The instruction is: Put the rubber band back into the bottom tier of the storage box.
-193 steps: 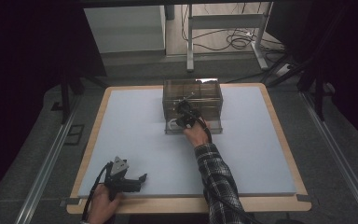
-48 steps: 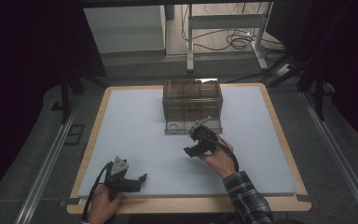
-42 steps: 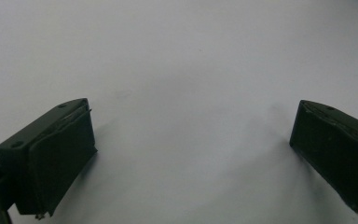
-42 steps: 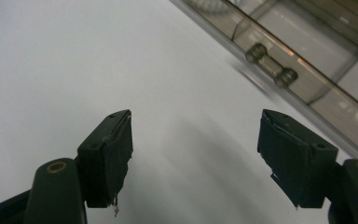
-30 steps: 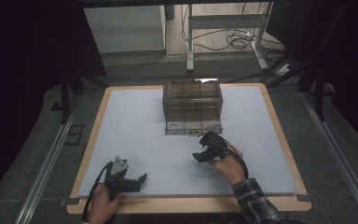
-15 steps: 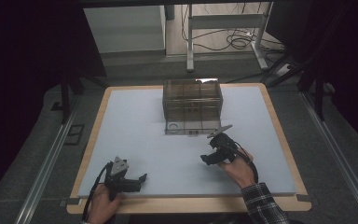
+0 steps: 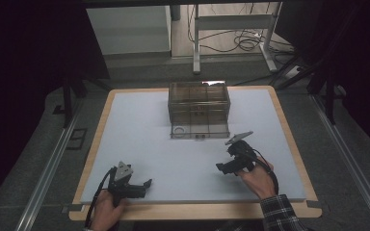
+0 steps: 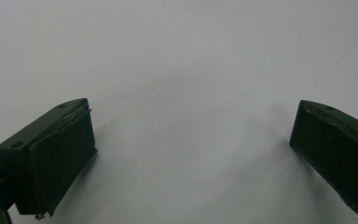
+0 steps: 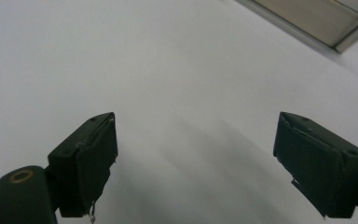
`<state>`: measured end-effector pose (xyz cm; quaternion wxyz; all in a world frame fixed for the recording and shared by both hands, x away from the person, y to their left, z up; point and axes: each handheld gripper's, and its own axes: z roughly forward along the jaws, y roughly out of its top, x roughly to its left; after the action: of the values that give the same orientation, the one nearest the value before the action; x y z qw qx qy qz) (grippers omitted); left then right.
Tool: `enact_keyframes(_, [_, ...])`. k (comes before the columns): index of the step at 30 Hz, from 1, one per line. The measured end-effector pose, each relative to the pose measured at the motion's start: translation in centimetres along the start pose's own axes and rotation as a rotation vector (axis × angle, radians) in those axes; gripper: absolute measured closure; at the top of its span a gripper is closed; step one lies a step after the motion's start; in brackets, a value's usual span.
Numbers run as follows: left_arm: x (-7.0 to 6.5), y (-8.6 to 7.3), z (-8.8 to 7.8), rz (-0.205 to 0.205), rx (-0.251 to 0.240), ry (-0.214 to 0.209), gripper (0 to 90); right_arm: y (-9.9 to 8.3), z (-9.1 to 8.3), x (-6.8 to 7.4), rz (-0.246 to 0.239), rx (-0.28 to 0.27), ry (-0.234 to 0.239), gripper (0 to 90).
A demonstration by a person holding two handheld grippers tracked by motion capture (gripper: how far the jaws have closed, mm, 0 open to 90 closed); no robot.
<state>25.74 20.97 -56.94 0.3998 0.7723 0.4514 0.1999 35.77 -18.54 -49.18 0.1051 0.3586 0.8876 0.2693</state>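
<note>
The work at the clear box (image 7: pixel 199 109) looks finished. It sits at twelve o'clock on the table (image 7: pixel 139 125), with a small white ring (image 7: pixel 178 130) in its front left compartment. The right gripper (image 7: pixel 221 168), at five o'clock from the box and well apart from it, has just been spreading its jaws with nothing between them. The left gripper (image 7: pixel 148 183) rests at seven o'clock, jaws apart and empty. Next, I'd judge, the right hand only needs to settle on the table. The right gripper view catches a corner of the box (image 9: pixel 326 23); the left gripper view gives bare tabletop beyond its jaws.
</note>
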Motion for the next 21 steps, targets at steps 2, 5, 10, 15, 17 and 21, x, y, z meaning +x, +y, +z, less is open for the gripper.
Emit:
enact_keyframes(2, [0.0, 0.0, 0.0, 0.0, 0.0, 0.0, 0.0, -0.4, -0.2, -0.1, 0.005, 0.002, -0.002, 11.9])
enact_keyframes(5, [0.0, 0.0, 0.0, 0.0, 0.0, 0.0, 0.0, -0.9, -0.5, -0.3, 0.014, 0.006, -0.006, 11.0])
enact_keyframes(10, [0.0, 0.0, 0.0, 0.0, 0.0, 0.0, 0.0, -1.9, -1.0, -0.7, 0.022, 0.011, -0.015, 9.9])
enact_keyframes(15, [0.0, 0.0, 0.0, -0.001, 0.0, 0.0, 0.0, -2.9, -1.4, -1.0, 0.025, 0.02, -0.022, 9.1])
enact_keyframes(17, [0.0, 0.0, 0.0, 0.0, 0.0, 0.0, 0.0, -3.3, -1.5, -1.1, 0.027, 0.025, -0.026, 8.8])
enact_keyframes(21, [0.0, 0.0, 0.0, 0.0, 0.0, 0.0, 0.0, -4.2, -1.9, -1.4, 0.038, 0.033, -0.037, 8.4])
